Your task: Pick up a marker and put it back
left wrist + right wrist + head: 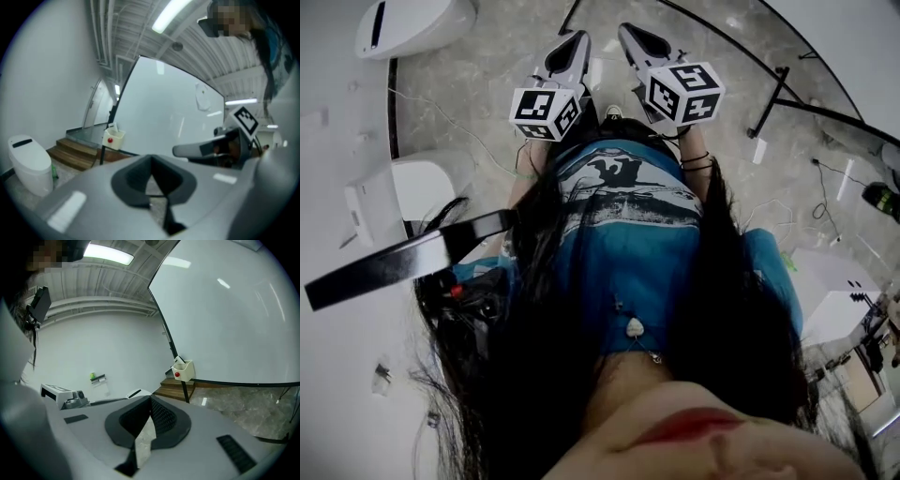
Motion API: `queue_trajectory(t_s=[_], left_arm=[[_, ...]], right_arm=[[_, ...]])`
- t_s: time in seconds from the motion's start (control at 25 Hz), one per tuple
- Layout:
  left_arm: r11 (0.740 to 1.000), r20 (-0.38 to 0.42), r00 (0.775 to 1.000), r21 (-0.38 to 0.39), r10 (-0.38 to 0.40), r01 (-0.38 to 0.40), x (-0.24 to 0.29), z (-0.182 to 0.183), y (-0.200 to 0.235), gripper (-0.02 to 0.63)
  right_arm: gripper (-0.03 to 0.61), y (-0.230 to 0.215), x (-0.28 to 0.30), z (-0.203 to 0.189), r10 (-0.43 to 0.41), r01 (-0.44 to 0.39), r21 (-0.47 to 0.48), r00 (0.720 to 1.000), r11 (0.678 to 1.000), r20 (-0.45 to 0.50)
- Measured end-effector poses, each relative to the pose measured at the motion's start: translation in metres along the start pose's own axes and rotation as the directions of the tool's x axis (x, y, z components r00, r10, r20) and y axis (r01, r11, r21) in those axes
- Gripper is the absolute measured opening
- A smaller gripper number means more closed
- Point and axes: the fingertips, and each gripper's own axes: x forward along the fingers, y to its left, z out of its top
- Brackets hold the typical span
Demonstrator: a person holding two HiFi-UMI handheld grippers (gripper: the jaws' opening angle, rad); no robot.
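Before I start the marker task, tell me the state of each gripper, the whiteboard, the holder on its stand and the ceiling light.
left gripper: shut, nothing between its jaws.
right gripper: shut, nothing between its jaws.
whiteboard: blank, no writing visible.
holder: upright on the whiteboard's stand, contents unclear.
ceiling light: on.

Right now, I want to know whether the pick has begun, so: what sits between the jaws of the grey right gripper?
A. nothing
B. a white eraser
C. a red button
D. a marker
A: in the right gripper view the grey right gripper has its jaws meeting at the tips, with only the marbled stone floor showing through the slit behind them.
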Motion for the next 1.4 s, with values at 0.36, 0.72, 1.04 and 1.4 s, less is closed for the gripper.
queue_trajectory(t_s=[0.36,0.72,1.04,1.4], left_arm=[[0.997,0.025,0.998,0.037,0.060,-0.061,-0.043,0.001,-0.033,0.002],[0.997,0.028,0.997,0.024,0.071,-0.072,-0.079,-0.004,-0.034,0.002],[0.994,0.032,0.994,-0.001,0.109,-0.109,-0.121,-0.004,-0.006,0.002],[0.996,0.030,0.996,-0.009,0.084,-0.084,-0.137,-0.004,0.009,0.002]], right_arm=[[0.011,0.034,-0.036,-0.014,0.069,-0.068,-0.018,0.997,0.998,0.024],[0.011,0.069,-0.035,-0.023,0.094,-0.094,-0.027,0.996,0.995,0.005],[0.011,0.118,-0.021,-0.039,0.127,-0.127,-0.026,0.991,0.992,-0.031],[0.011,0.133,-0.011,-0.039,0.086,-0.087,-0.032,0.996,0.996,-0.019]])
